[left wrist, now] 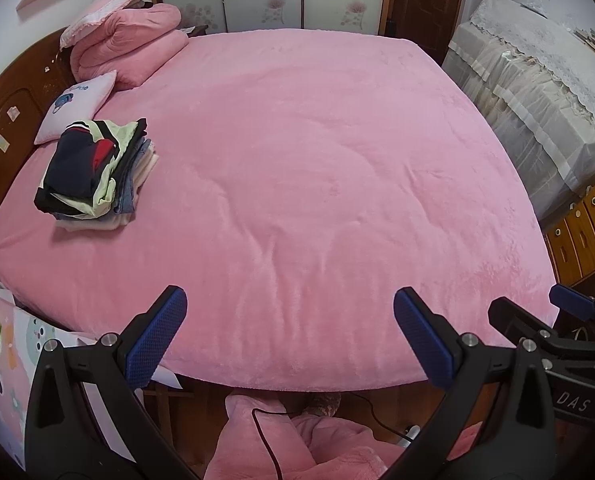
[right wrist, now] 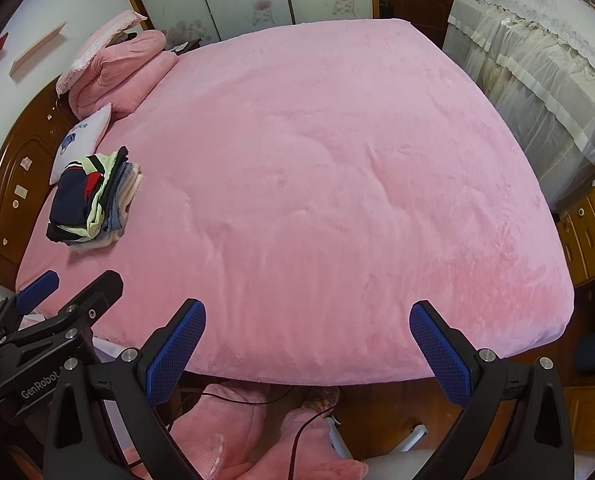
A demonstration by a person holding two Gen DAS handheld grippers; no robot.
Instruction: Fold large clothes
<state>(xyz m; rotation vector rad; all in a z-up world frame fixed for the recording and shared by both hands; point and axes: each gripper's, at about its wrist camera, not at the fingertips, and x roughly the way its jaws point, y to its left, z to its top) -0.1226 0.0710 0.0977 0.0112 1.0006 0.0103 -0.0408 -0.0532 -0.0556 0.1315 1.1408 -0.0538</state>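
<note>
A stack of folded clothes [left wrist: 93,172], dark navy on top with red, white and pale green, lies on the left side of the pink bed [left wrist: 317,160]; it also shows in the right wrist view [right wrist: 93,196]. My left gripper [left wrist: 289,316] is open and empty above the bed's near edge. My right gripper [right wrist: 307,328] is open and empty beside it, over the same edge. Each gripper shows in the other's view: the right one [left wrist: 569,320] at the far right, the left one [right wrist: 53,292] at the lower left. No unfolded garment lies on the bed.
A folded pink quilt [left wrist: 133,40] and pillows [left wrist: 77,104] sit by the wooden headboard [left wrist: 13,112]. A cloth-covered cabinet [left wrist: 537,92] stands right of the bed. Pink fabric [left wrist: 281,440] and a black cable [left wrist: 265,436] lie on the floor below the grippers.
</note>
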